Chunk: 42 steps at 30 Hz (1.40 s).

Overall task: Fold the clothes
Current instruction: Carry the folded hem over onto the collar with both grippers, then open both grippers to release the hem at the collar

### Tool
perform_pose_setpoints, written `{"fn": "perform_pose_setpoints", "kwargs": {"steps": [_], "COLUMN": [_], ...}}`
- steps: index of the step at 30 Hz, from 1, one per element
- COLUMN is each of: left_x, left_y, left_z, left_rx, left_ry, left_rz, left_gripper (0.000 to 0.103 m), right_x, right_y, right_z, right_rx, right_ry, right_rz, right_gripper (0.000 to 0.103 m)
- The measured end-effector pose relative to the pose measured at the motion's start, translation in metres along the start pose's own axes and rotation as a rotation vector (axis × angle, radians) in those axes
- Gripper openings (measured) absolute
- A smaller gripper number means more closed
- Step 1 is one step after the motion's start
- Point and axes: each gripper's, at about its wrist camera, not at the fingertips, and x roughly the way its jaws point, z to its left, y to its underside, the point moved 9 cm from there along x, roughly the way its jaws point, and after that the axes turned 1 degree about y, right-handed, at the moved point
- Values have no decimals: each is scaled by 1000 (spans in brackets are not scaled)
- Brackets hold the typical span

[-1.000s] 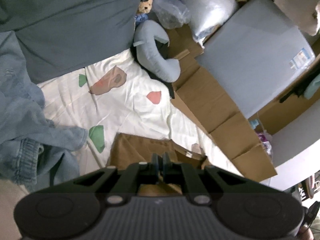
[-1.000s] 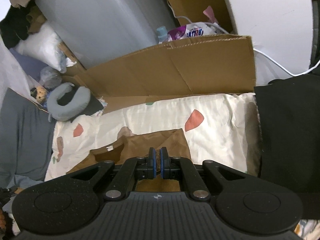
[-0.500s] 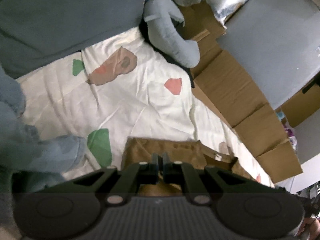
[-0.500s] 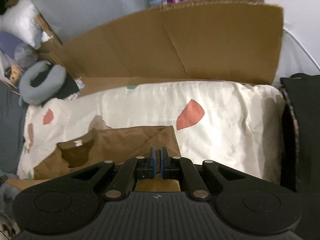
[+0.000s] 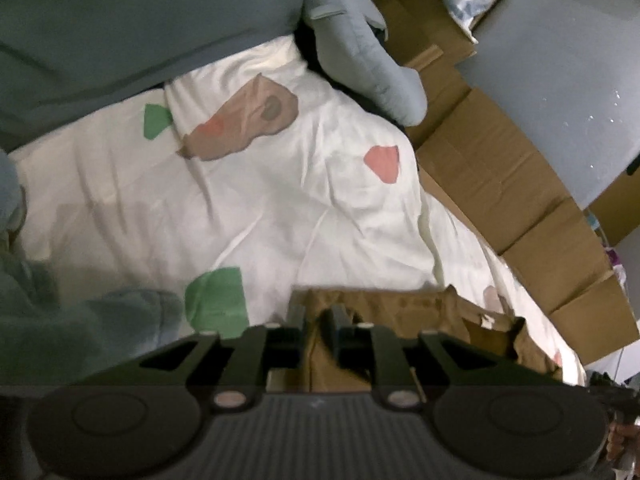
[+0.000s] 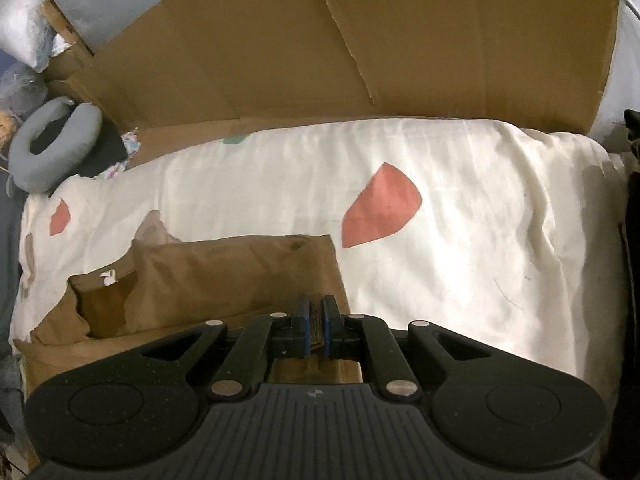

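A brown shirt point(image 5: 400, 312) lies partly folded on the white bedsheet point(image 5: 280, 200) with its coloured patches. In the left wrist view my left gripper point(image 5: 316, 316) sits low over the shirt's near corner. Its jaws are opening, and brown cloth shows in the gap without being pinched. In the right wrist view the brown shirt point(image 6: 224, 272) spreads to the left, collar and white label up. My right gripper point(image 6: 316, 316) is over its right edge. Those jaws are opening too, and a fold of cloth still stands between the blue pads point(image 6: 303, 312).
A grey neck pillow point(image 5: 360, 60) and flattened cardboard point(image 5: 500, 184) border the sheet's far side. Blue denim clothing point(image 5: 80, 340) is heaped at the left, with a grey-blue blanket point(image 5: 140, 20) beyond it. Tall cardboard point(image 6: 360, 40) rises behind the sheet point(image 6: 460, 240). Something black point(image 6: 632, 280) stands at the right.
Both grippers have come down toward the bed, bringing the brown shirt onto the sheet. Their jaws, shut on the cloth before, now stand slightly apart.
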Motion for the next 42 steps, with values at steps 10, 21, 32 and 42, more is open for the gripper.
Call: {"fn": "perform_pose_setpoints", "kwargs": {"steps": [10, 21, 32, 42], "left_x": [20, 48, 64, 71], "left_y": [14, 23, 14, 8], "left_z": [-1, 1, -8, -15], "left_rx": [104, 205, 264, 313], "left_ry": [-57, -78, -83, -80], "left_rz": [88, 169, 163, 145], "left_gripper": [43, 44, 42, 42], "right_x": [-13, 13, 33, 46], "right_y": [6, 31, 12, -9], "right_z": [0, -3, 11, 19], "right_rx": [-11, -122, -223, -262], "right_ry": [27, 105, 117, 107], "right_rz": [-38, 106, 55, 5], "right_gripper": [46, 50, 50, 50]}}
